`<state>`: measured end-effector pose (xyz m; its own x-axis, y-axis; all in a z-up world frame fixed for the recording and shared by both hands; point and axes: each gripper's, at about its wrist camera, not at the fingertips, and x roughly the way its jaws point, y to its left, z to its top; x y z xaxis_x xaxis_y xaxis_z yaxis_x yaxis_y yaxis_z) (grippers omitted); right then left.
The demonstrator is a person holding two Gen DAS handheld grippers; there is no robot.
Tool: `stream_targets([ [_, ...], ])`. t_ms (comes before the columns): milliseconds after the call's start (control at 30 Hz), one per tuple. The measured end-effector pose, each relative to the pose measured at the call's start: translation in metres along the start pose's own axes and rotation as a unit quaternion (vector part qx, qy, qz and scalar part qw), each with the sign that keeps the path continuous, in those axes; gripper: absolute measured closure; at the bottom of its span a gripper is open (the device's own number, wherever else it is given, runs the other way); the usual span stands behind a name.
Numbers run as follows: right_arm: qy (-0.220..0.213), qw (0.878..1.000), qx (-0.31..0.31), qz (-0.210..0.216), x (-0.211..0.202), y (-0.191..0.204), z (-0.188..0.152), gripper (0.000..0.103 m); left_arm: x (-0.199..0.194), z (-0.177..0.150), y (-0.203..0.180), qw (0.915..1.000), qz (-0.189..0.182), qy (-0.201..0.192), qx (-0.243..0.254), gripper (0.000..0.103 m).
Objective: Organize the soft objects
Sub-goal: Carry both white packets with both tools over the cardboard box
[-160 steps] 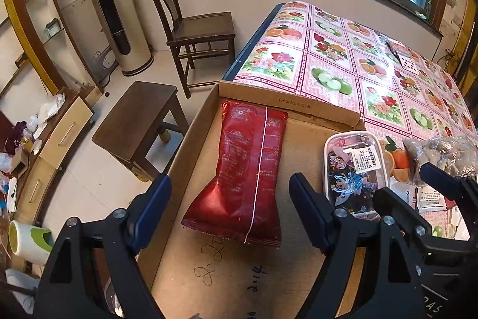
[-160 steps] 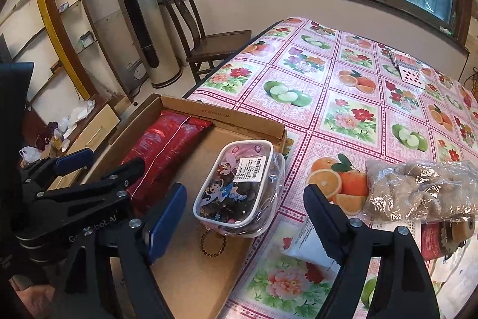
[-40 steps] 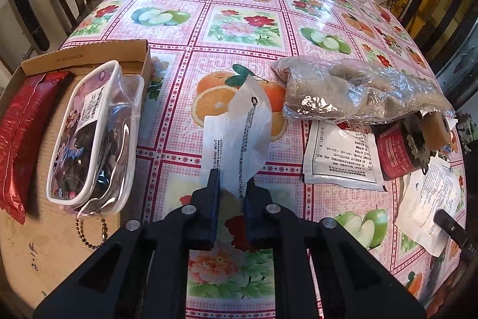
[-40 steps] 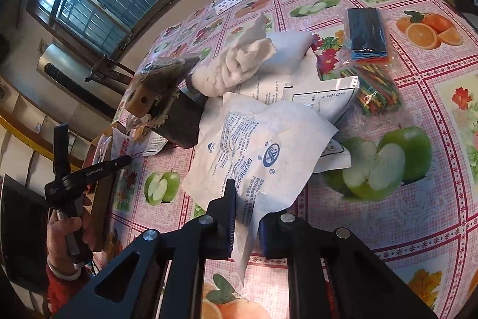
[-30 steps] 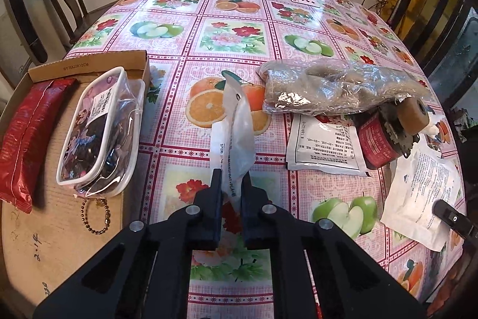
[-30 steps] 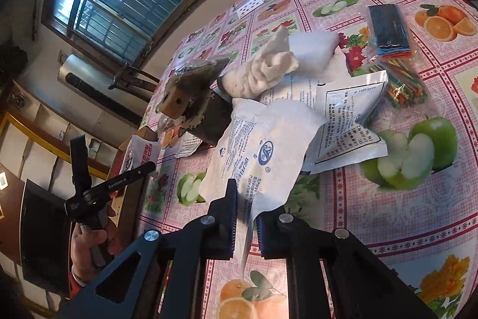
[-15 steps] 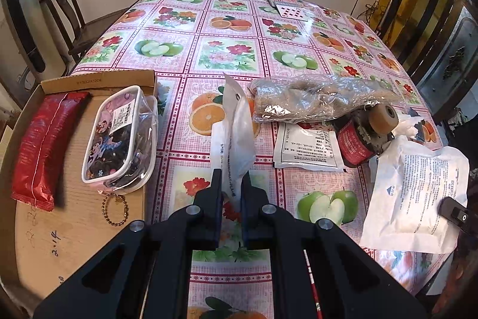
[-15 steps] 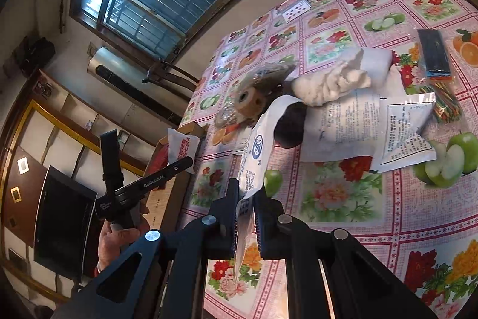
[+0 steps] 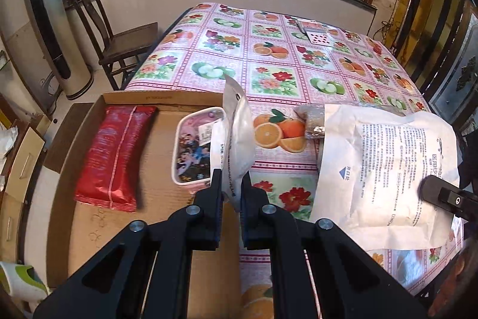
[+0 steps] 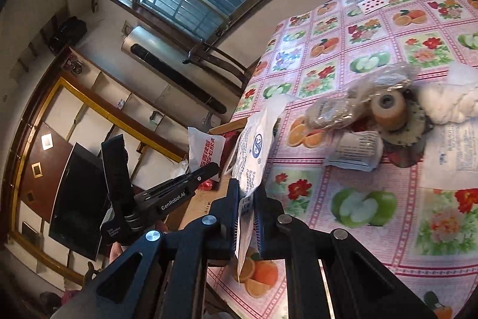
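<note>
Left tongs (image 9: pixel 230 184) clamped on small white plastic sachet (image 9: pixel 236 136), right tongs (image 10: pixel 246 196) pinching large white printed pouch (image 10: pixel 254 151). Both light, floppy, slick; best gripped deeper at edge seams.

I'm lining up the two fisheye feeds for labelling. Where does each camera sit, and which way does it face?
Left wrist: sits behind the left gripper, facing along the table toward the windows, over the cardboard tray; its fingers clamp a small white packet.
Right wrist: sits behind the right gripper, rolled sideways, facing across the table toward the tray side; its fingers clamp a large white pouch.
Shared: each view shows the other gripper and its packet, plus the fruit-print tablecloth, playing cards and the clear bag.
</note>
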<state>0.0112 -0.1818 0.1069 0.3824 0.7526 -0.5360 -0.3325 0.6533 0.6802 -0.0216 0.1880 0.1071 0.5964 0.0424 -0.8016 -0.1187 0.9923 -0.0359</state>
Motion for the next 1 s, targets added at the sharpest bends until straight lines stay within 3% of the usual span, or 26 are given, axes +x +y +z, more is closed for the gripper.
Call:
stream_targets([
  [233, 0.053, 0.998, -0.027, 0.022, 0.075, 0.046, 0.005, 0.094, -0.006, -0.006, 0.044, 0.9992, 0.039, 0.000, -0.011, 0.095],
  [533, 0.167, 0.984, -0.059, 0.026, 0.173, 0.080, -0.007, 0.094, 0.002, -0.022, 0.093, 0.9963, 0.081, 0.013, -0.025, 0.095],
  [667, 0.188, 0.978, -0.089, -0.022, 0.202, 0.085, -0.008, 0.093, 0.008, -0.029, 0.097, 0.9959, 0.086, 0.019, -0.021, 0.095],
  [733, 0.191, 0.972, -0.121, -0.064, 0.213, 0.091, -0.009, 0.086, 0.011, -0.030, 0.096, 0.9957, 0.089, 0.019, -0.018, 0.095],
  [900, 0.156, 0.959, -0.176, -0.156, 0.214, 0.097, -0.008, 0.062, 0.014, -0.033, 0.093, 0.9946, 0.103, 0.010, -0.012, 0.095],
  [1000, 0.127, 0.952, -0.197, -0.197, 0.206, 0.100, -0.011, 0.058, 0.017, -0.034, 0.093, 0.9947, 0.100, 0.011, -0.021, 0.094],
])
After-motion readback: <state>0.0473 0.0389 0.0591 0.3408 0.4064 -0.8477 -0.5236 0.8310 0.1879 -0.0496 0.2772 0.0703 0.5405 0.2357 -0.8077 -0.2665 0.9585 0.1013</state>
